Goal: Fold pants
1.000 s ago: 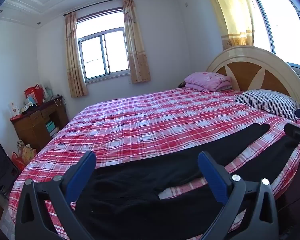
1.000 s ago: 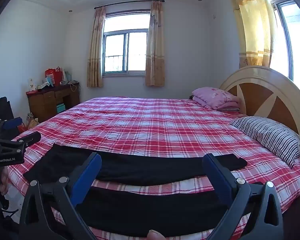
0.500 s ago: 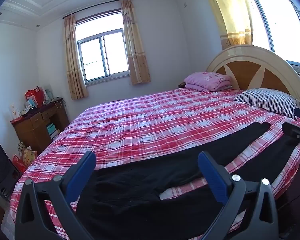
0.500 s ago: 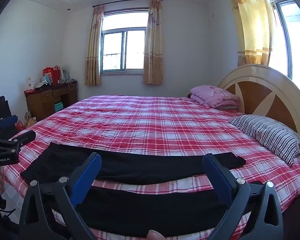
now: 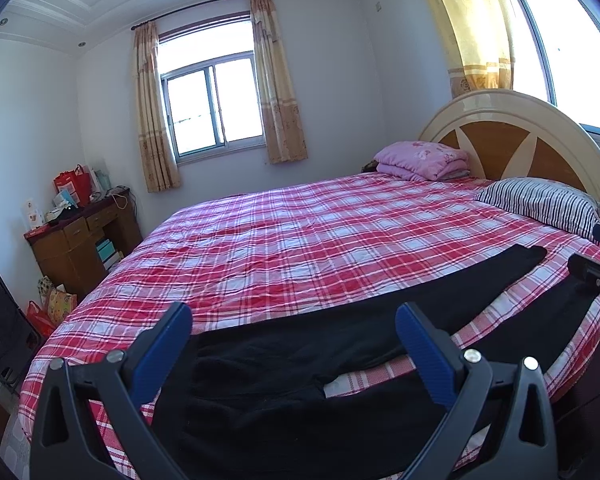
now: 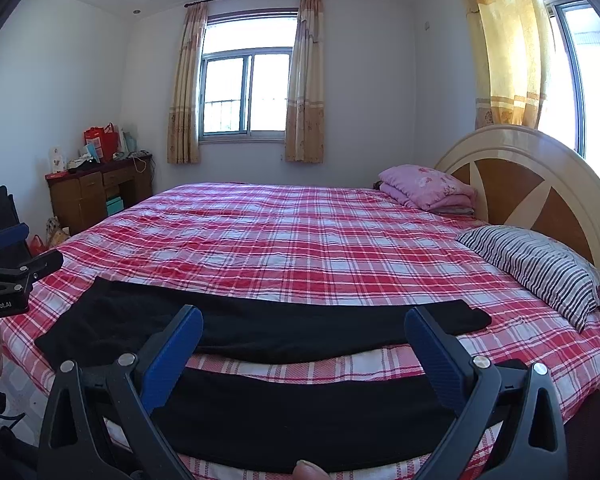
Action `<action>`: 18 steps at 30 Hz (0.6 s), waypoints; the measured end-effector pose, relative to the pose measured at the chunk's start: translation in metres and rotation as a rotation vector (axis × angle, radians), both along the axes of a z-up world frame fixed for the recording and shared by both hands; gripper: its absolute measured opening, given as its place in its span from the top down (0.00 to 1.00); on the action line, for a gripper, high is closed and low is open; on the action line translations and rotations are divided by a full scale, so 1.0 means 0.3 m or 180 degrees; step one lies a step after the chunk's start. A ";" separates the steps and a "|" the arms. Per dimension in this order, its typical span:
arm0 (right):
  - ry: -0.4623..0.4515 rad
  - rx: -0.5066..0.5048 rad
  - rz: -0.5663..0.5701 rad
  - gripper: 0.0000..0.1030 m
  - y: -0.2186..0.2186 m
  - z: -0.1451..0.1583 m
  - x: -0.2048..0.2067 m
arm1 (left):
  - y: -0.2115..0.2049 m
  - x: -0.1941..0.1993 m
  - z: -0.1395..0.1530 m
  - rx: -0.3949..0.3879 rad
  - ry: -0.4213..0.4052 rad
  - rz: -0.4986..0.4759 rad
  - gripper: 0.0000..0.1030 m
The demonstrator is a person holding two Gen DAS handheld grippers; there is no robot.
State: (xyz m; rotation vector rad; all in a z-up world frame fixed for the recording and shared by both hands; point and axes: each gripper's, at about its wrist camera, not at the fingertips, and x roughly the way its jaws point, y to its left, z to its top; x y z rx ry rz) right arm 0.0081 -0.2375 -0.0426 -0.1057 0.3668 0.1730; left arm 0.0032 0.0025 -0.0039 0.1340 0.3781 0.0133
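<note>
Sunlit bedroom held a bed (image 6: 300, 248) in red plaid; black pants (image 6: 260, 328) lay spread flat along its near edge, legs apart. Above them hovered the left gripper (image 5: 294, 344) and right gripper (image 6: 304, 340), both splayed wide, grasping nothing.

"GenRobot.AI" stands in white on the left hand-held gripper (image 6: 20, 248).

The pants (image 6: 260, 324) are matt black cloth, soft and slightly fuzzy, on the bed's (image 6: 300, 240) woven checked cotton sheet. The headboard (image 6: 540, 184) is glossy lacquered wood — the fingers (image 6: 172, 356) matt ribbed blue plastic on black frames with metal screws.
</note>
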 end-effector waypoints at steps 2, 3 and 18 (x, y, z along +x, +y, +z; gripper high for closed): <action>0.0007 -0.0004 -0.0003 0.01 0.000 0.000 0.002 | -0.002 0.002 -0.001 -0.0001 0.0006 0.0004 0.00; 0.0010 -0.0006 -0.0004 0.01 -0.001 -0.001 0.003 | -0.002 0.002 -0.001 -0.0004 0.0007 0.0008 0.00; 0.0014 -0.0008 -0.0022 0.01 -0.006 -0.006 0.007 | 0.013 0.003 0.001 -0.0024 0.0009 0.0026 0.00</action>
